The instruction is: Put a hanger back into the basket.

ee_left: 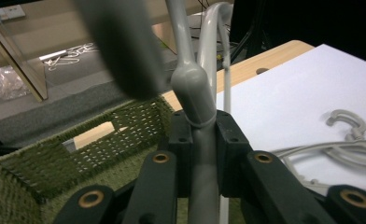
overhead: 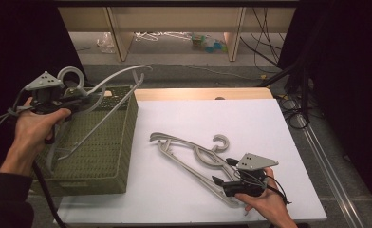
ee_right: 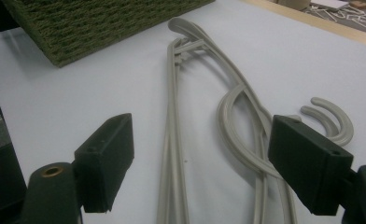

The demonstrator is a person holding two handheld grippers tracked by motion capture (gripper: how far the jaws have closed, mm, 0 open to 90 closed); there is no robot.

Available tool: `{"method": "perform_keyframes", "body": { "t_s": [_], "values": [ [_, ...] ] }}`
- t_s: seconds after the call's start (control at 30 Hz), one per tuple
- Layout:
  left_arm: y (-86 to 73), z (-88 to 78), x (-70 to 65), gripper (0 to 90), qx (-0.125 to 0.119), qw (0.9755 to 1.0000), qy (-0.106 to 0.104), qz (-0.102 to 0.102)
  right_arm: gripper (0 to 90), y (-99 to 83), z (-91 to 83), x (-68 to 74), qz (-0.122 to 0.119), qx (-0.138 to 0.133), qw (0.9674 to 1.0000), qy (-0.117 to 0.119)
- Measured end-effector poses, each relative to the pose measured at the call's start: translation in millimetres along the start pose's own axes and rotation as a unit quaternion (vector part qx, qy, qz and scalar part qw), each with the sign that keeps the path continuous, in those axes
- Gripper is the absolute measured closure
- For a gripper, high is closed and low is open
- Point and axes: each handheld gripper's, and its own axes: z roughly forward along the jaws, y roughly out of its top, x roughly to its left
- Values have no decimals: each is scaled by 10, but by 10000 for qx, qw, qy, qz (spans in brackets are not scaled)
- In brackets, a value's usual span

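High view: left gripper point(overhead: 82, 99) clamped on a grey hanger point(overhead: 113, 80) held over the green woven basket point(overhead: 109, 156); right gripper point(overhead: 224, 173) spread wide, low over more grey hangers point(overhead: 189, 154) lying on the white table point(overhead: 250, 123).

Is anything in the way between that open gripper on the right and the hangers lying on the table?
Nothing visible. The right gripper has open jaws over the hangers on the white table, with only bare surface between.
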Motion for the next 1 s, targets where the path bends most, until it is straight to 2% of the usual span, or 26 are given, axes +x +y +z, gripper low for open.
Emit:
{"method": "perform_keyframes", "body": {
  "t_s": [0.2, 0.4, 0.47, 0.63, 0.77, 0.8, 0.97, 1.0],
  "values": [
    [-92, 24, 145, 789, 84, 9999, 131, -23, 237, -2, 2, 0, 18, 14, 10000, 0],
    [-179, 42, 233, 790, 110, 9998, 157, 8, 239, -3, 3, -3, 14, 27, 10000, -9],
    [-227, 61, 290, 789, 187, 9997, 162, 0, 239, -4, 3, -2, 22, 33, 10000, 3],
    [-305, 87, 354, 789, 288, 9993, 250, -52, 240, -5, 4, -5, 12, 35, 10000, -2],
    [-346, 99, 395, 789, 352, 9988, 330, -26, 240, -8, 7, -7, 5, 35, 10000, 4],
    [-372, 113, 420, 789, 422, 9984, 384, 58, 240, -9, 10, -7, 10, 32, 10000, 11],
    [-444, 150, 480, 789, 548, 9975, 450, 46, 241, -9, 10, -6, 9, 56, 10000, 28],
    [-457, 160, 487, 789, 546, 9974, 462, -6, 241, -10, 11, -6, 8, 62, 10000, 29]
  ]
}}
